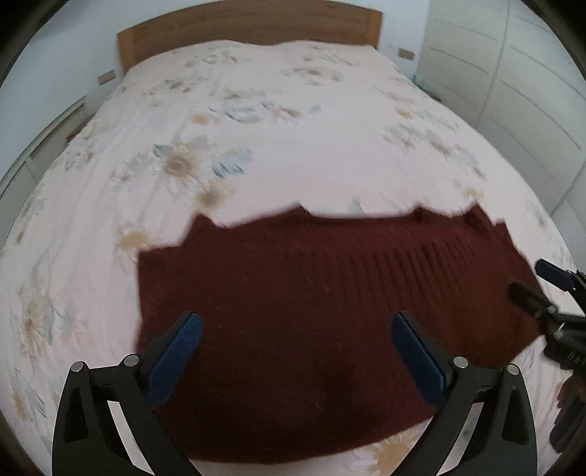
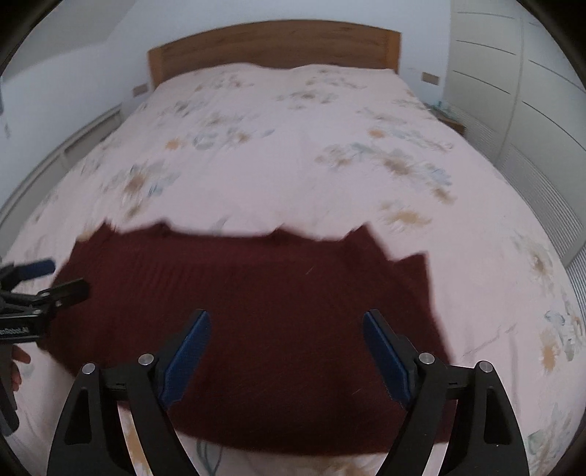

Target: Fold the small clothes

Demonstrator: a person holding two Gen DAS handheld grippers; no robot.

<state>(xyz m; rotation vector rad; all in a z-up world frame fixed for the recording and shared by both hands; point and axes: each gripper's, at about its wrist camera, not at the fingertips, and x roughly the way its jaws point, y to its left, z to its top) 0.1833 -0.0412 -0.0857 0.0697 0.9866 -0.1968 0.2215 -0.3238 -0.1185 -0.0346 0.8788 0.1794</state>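
Observation:
A dark red knitted garment lies flat on the bed near its front edge; it also shows in the right wrist view. My left gripper is open above the garment's near left part, holding nothing. My right gripper is open above the garment's near right part, holding nothing. The right gripper also shows at the right edge of the left wrist view, over the garment's right edge. The left gripper shows at the left edge of the right wrist view, over the garment's left edge.
The bed is covered by a pale pink floral bedspread with a wooden headboard at the far end. White wardrobe doors stand to the right. A low white radiator or shelf runs along the left wall.

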